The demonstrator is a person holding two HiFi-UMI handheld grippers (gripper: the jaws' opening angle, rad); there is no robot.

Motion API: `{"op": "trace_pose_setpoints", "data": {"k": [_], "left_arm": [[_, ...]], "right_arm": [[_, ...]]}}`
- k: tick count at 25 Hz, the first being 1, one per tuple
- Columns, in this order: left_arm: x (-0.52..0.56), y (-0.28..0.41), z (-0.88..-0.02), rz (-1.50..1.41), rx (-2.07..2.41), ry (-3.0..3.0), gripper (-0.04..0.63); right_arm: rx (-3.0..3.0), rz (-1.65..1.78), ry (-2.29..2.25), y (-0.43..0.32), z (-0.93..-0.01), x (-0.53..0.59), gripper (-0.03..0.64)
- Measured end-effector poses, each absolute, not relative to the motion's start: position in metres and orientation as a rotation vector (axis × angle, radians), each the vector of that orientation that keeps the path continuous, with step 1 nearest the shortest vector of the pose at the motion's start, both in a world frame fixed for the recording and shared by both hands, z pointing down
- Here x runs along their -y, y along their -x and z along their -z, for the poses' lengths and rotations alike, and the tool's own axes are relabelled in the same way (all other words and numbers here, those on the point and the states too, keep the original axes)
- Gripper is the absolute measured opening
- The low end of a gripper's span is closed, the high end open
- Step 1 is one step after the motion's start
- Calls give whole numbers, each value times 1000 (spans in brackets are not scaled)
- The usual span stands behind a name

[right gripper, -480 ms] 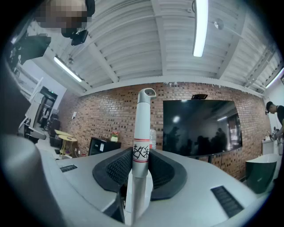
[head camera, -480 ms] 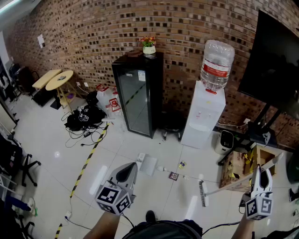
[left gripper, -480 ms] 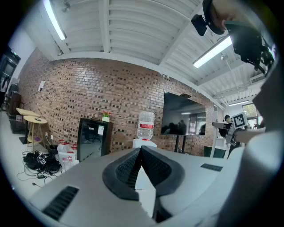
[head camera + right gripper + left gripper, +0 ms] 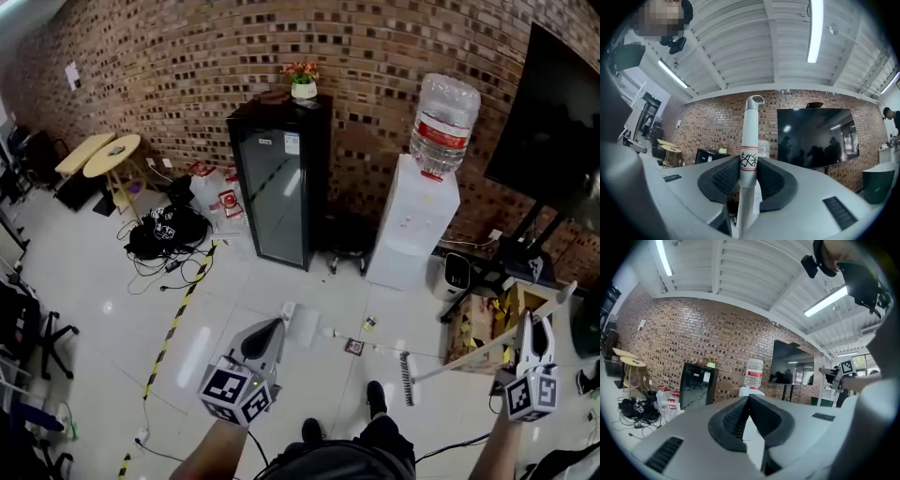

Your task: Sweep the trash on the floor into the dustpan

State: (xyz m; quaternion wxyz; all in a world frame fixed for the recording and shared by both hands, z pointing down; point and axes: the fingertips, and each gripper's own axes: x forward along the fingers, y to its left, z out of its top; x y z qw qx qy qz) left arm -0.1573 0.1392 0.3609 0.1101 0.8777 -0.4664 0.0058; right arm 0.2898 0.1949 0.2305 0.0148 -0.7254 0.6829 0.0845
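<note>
With my right tongs [image 4: 534, 328] clamped on the broom [image 4: 408, 378] and my left tongs [image 4: 270, 333] shut on nothing, a hard stroke could flick the trash [image 4: 353, 347] under the fridge [image 4: 279, 187].

Floor scraps [image 4: 353, 347] too small to identify; broom [image 4: 407, 379] handle's middle stretch behind the right tongs [image 4: 536, 322]

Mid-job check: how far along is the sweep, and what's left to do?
Nothing looks swept yet: the scraps lie on the floor between the white dustpan and the broom head, apart from both. In hand: the right gripper is shut on the broom handle. The left gripper has its jaws together, close to the dustpan. Left: steady the dustpan and sweep the scraps in.
</note>
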Motion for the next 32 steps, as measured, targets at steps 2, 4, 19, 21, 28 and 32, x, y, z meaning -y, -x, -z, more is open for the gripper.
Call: {"op": "trace_pose_setpoints", "data": {"k": [2, 4, 19, 21, 28, 32], "left_arm": [[-133, 162, -362, -19, 1377, -2573, 12], [-128, 168, -363, -17, 1398, -2559, 12], [-1, 124, -404, -308, 1525, -2526, 12], [20, 116, -411, -321, 1552, -2499, 9], [78, 86, -443, -294, 1506, -2488, 9], [112, 96, -467, -302, 1524, -2498, 9]], "right_arm": [[-2143, -253, 2252, -279, -236, -186, 129], [-2175, -239, 2230, -267, -241, -177, 129], [-2273, 18, 2108, -268, -359, -45, 127], [-2276, 55, 2092, -277, -377, -25, 127], [-2338, 159, 2091, -286, -437, 44, 124], [-2358, 182, 2107, -270, -460, 84, 124]]}}
